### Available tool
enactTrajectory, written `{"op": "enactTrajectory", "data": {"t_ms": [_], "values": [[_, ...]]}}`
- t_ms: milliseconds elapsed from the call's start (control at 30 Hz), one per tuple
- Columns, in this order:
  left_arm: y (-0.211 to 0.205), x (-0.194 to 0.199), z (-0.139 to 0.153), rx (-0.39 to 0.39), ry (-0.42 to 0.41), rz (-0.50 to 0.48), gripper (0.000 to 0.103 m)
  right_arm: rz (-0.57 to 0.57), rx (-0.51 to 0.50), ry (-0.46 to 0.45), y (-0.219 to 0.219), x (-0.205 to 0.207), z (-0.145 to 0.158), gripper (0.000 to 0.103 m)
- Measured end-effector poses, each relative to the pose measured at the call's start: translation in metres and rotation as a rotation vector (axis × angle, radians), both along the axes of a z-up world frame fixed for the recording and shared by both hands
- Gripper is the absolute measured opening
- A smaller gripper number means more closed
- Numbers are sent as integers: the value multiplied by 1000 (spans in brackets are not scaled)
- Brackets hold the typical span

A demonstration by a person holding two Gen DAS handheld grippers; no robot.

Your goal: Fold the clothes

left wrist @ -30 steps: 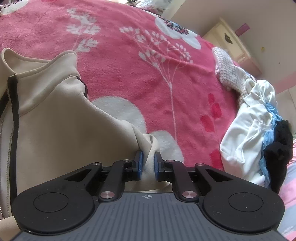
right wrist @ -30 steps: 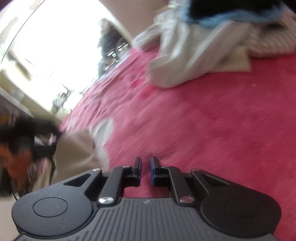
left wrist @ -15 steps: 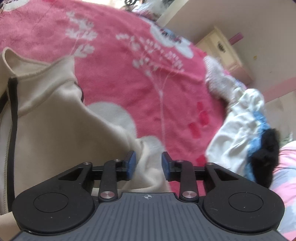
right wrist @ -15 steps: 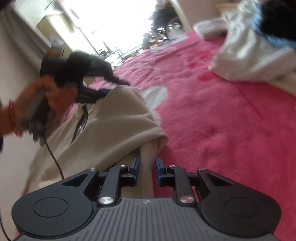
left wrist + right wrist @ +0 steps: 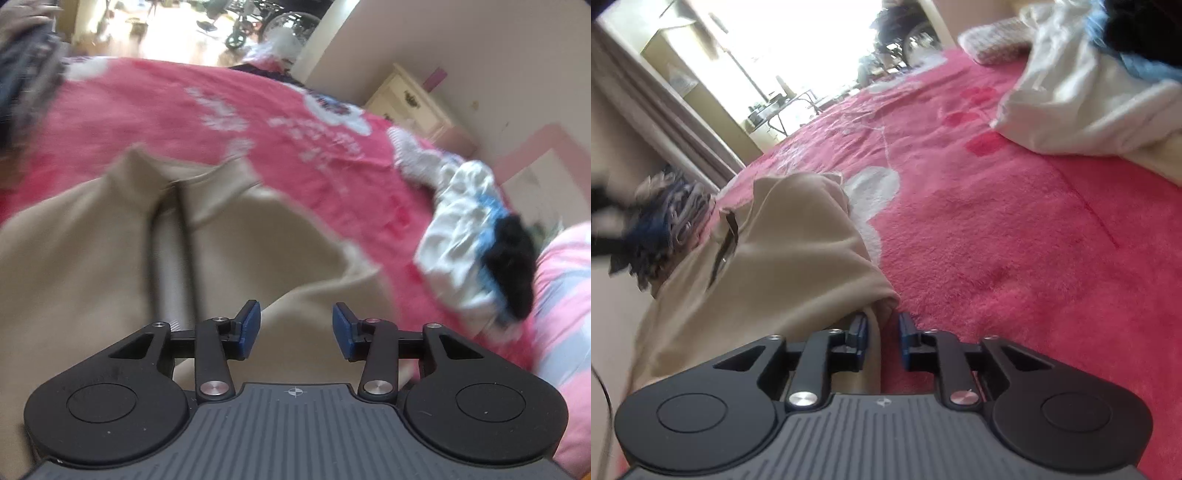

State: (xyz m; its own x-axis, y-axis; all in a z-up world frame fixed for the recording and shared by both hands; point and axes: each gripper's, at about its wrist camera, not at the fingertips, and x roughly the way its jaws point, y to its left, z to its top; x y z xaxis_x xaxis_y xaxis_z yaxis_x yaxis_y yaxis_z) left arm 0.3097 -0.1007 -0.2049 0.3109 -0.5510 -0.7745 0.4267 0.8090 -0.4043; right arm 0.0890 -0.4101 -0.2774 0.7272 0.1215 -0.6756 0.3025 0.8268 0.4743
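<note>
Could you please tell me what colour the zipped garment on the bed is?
Beige, with a dark zip strip: the soft zipped garment shows best in the right wrist view.

beige jacket [image 5: 92, 258] blurred, clothes pile [image 5: 1089, 92] cropped

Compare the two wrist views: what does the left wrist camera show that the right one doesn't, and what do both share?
Only the left wrist view shows the cream dresser by the wall, the striped pink bedding and the left tongs, open over the fabric. Only the right wrist view shows the curtain, the dark blurred bundle and the right tongs with a fold of garment between them. Both show the beige garment, the pink floral blanket and the white clothes pile.
</note>
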Motion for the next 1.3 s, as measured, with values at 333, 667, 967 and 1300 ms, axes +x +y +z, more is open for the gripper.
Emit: {"op": "enactTrajectory", "data": {"t_ms": [333, 667, 967, 1300], "values": [[27, -68, -52, 258, -26, -116, 44, 87, -85, -45, 17, 73, 33, 26], [22, -72, -39, 260, -79, -129, 44, 115, -61, 112, 28, 125, -9, 26], [-88, 35, -22, -69, 90, -56, 52, 107, -63, 13, 45, 65, 24, 32], [-176, 86, -60, 184, 272, -60, 41, -289, 562, 54, 25, 18, -37, 36]]}}
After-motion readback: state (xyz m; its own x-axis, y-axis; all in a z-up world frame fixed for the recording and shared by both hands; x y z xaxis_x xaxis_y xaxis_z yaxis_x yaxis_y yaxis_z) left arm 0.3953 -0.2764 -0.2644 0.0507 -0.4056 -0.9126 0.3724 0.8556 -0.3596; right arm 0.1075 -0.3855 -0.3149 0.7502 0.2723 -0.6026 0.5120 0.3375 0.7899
